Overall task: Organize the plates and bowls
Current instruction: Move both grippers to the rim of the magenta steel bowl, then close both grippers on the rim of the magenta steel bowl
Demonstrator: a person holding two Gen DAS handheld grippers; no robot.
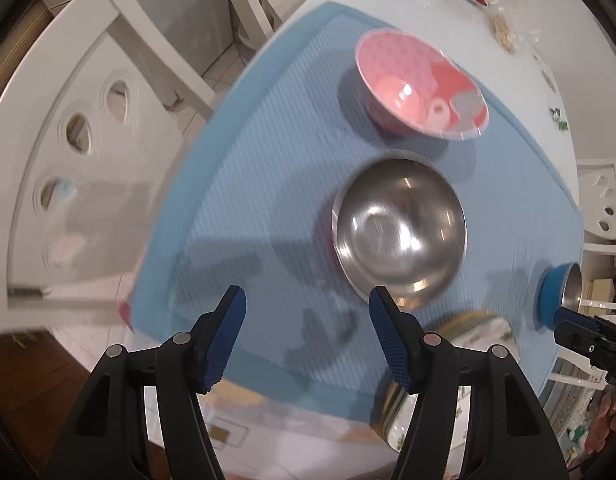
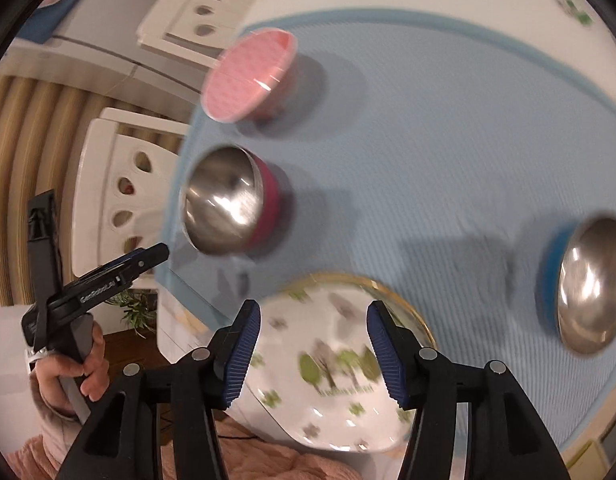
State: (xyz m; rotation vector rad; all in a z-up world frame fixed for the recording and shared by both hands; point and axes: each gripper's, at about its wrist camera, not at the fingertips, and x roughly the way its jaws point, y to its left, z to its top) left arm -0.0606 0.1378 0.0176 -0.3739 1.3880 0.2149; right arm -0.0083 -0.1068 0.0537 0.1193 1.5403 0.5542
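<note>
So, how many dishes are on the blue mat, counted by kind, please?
Pink patterned bowl: 1
Steel bowl with a pink outside: 1
Steel bowl with a blue outside: 1
White plate with green trees: 1, hanging partly past the mat's near edge
Total: 4 dishes on the blue mat

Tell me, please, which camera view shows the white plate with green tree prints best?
The right wrist view: the white plate with green tree prints shows nearly whole, though blurred, below the open gripper. The left wrist view catches only slivers behind a finger.
</note>
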